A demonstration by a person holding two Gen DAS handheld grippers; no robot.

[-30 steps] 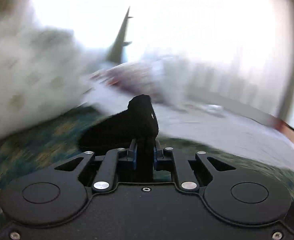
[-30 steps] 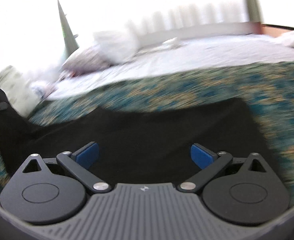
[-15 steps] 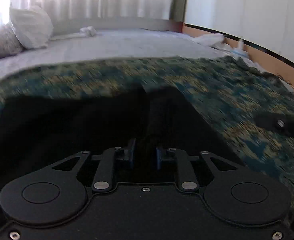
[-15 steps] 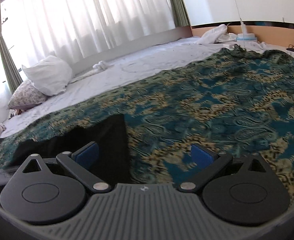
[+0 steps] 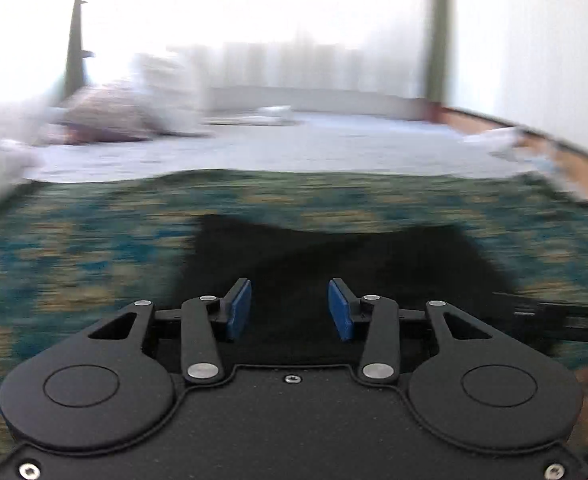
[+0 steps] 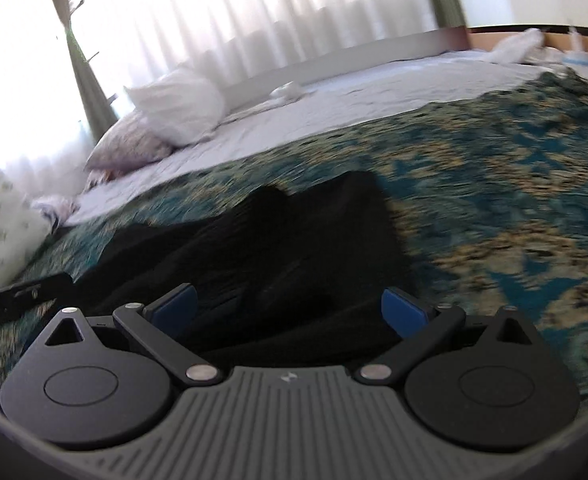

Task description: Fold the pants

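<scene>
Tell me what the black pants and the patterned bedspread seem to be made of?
Black pants: soft matte cloth, perhaps knit; they slump in limp folds without shine. Patterned bedspread: seemingly woven fabric with a teal-and-gold pattern and dull finish; blur hides the weave.

no readable text, labels, brands or numbers anywhere

a bedroom in a home or a hotel

a wide bed (image 6: 374, 92) with a white sheet, white pillows (image 6: 177, 106), a blue-green patterned blanket (image 6: 514, 168), and long pale curtains (image 6: 253, 12) over a bright window behind it.
</scene>
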